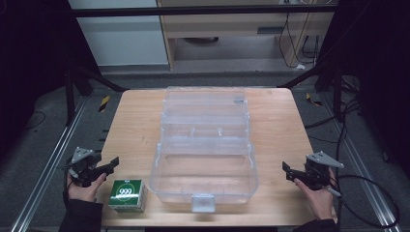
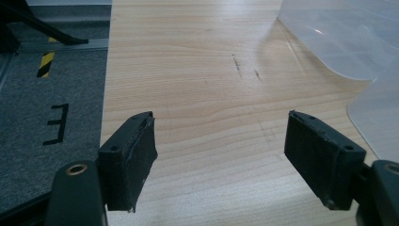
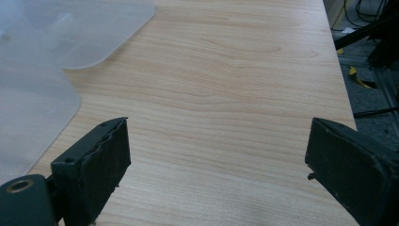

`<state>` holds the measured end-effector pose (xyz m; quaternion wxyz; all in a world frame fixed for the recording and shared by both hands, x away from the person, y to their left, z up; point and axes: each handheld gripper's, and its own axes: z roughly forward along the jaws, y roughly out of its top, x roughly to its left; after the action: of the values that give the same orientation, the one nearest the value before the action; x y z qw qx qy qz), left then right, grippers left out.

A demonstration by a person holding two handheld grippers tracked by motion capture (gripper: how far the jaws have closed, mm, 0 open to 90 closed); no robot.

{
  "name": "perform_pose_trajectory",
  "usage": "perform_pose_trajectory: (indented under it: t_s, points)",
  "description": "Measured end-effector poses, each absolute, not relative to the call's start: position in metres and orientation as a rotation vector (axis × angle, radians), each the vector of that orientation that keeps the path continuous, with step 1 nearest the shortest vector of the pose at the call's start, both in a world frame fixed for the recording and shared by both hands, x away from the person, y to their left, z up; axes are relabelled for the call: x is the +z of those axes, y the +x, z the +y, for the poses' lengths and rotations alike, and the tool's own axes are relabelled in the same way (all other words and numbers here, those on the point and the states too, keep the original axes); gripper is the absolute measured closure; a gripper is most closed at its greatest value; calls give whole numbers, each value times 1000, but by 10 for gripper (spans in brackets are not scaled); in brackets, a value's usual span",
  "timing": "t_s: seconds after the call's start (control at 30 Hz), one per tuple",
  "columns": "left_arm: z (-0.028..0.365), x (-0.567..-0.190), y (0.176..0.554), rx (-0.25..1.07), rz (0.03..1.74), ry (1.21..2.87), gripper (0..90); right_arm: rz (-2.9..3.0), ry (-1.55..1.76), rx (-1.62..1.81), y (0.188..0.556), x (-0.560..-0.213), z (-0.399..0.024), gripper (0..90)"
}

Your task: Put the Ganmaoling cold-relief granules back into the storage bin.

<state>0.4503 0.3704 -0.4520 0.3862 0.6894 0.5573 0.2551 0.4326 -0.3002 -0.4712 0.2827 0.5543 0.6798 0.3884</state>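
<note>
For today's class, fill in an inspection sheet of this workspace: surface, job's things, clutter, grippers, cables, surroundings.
Surface: wooden table, light grain, a few faint dark scuffs in the left gripper view.
Job's things: clear plastic box, open with tiered trays, mid-table; green carton marked 999 at the near left edge, beside the box, apart from it.
Clutter: nothing seen.
Grippers: left gripper jaws apart, nothing between; right gripper jaws apart, nothing between; both held at the table's sides.
Cables: black cable trails from the right gripper; more hang at the far right.
Surroundings: grey floor, metal rails, black frame, yellow-black tape marks.
</note>
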Motion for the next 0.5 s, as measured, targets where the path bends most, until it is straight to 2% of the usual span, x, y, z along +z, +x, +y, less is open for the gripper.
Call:
perform_pose_trajectory:
  t_s: [0.5]
  points:
    - [357, -432, 447, 581, 1210, 1888, 229, 1837, 1466, 1028, 430, -471, -300, 50]
